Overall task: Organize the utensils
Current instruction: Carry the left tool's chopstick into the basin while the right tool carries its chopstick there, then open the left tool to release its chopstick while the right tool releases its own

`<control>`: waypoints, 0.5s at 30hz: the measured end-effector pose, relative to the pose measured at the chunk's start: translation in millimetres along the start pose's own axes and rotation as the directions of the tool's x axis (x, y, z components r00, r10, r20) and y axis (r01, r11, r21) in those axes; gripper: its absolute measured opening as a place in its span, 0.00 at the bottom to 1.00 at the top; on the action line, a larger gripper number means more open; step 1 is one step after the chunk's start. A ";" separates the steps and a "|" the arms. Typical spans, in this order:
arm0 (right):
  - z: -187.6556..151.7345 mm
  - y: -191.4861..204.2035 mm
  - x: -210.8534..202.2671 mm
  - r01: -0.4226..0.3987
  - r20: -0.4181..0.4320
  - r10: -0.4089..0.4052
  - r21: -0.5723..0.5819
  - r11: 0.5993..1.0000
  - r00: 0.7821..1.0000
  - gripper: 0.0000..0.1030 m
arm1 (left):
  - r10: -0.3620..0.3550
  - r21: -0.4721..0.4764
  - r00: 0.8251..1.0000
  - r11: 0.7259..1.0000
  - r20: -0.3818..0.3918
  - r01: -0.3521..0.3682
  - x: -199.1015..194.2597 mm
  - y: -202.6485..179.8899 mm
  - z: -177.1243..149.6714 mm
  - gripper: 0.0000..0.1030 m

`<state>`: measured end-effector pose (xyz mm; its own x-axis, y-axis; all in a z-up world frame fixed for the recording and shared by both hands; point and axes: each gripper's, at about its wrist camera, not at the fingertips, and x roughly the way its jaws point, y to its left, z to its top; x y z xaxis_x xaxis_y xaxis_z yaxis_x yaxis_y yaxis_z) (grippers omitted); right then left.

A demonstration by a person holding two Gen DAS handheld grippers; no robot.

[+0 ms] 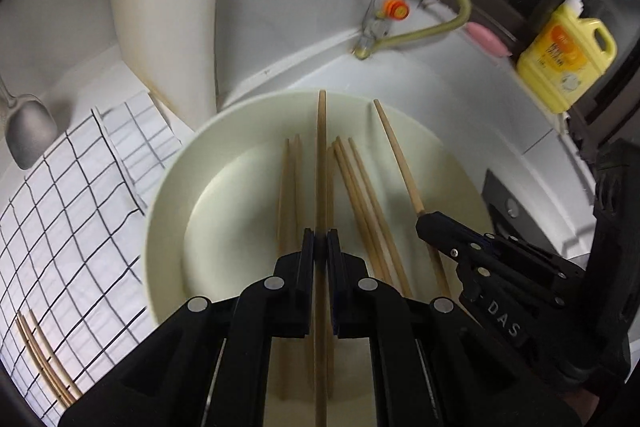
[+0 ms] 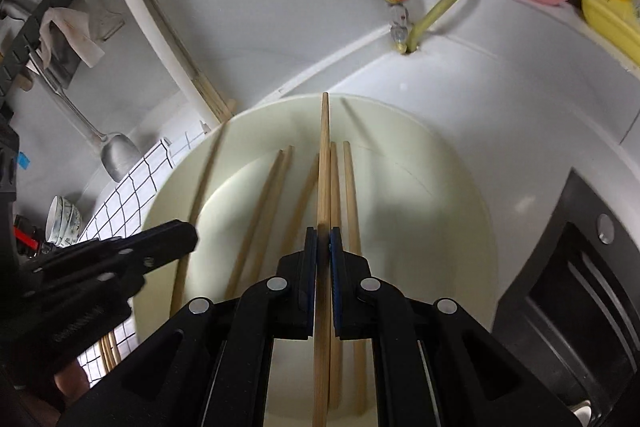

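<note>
Two black two-finger grippers, left (image 1: 320,243) and right (image 2: 322,241), each clamped on one wooden chopstick (image 1: 321,155) (image 2: 324,163); shafts run straight ahead along fingers, over cream round plate (image 1: 168,187).

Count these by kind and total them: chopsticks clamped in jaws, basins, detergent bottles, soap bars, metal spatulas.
Wooden chopsticks clamped in jaws: 2 (left one, right one)
Cream round basin: 1
Yellow plastic detergent bottle: 1
Pink soap bar: 1
Grey metal spatula: 1
Total: 6
</note>
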<state>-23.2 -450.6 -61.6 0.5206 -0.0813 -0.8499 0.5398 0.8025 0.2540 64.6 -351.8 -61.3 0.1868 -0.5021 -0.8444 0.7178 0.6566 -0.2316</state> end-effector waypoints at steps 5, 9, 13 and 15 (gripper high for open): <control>5.1 -6.3 18.2 0.000 -0.025 0.001 0.015 1.000 1.000 0.06 | 0.028 0.006 0.999 1.000 -0.026 -0.028 23.1 -5.4 4.3 0.07; 7.8 -10.6 26.7 0.001 -0.048 0.000 0.027 1.000 0.999 0.06 | 0.036 0.009 0.999 0.999 -0.039 -0.036 35.7 -7.2 8.8 0.07; 6.0 -10.1 30.4 0.010 -0.061 -0.009 0.022 1.000 0.998 0.06 | 0.062 0.015 0.996 0.998 -0.067 -0.062 44.4 -6.7 12.3 0.07; 5.6 -10.8 27.4 0.012 -0.051 -0.011 0.024 1.000 0.999 0.09 | 0.083 0.015 0.994 0.996 -0.071 -0.082 43.1 -5.1 10.9 0.08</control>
<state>-11.0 -464.7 -85.1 0.4804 -0.0596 -0.8750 0.5620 0.7869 0.2550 76.3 -382.9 -91.3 0.1976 -0.4044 -0.8930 0.7100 0.6871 -0.1541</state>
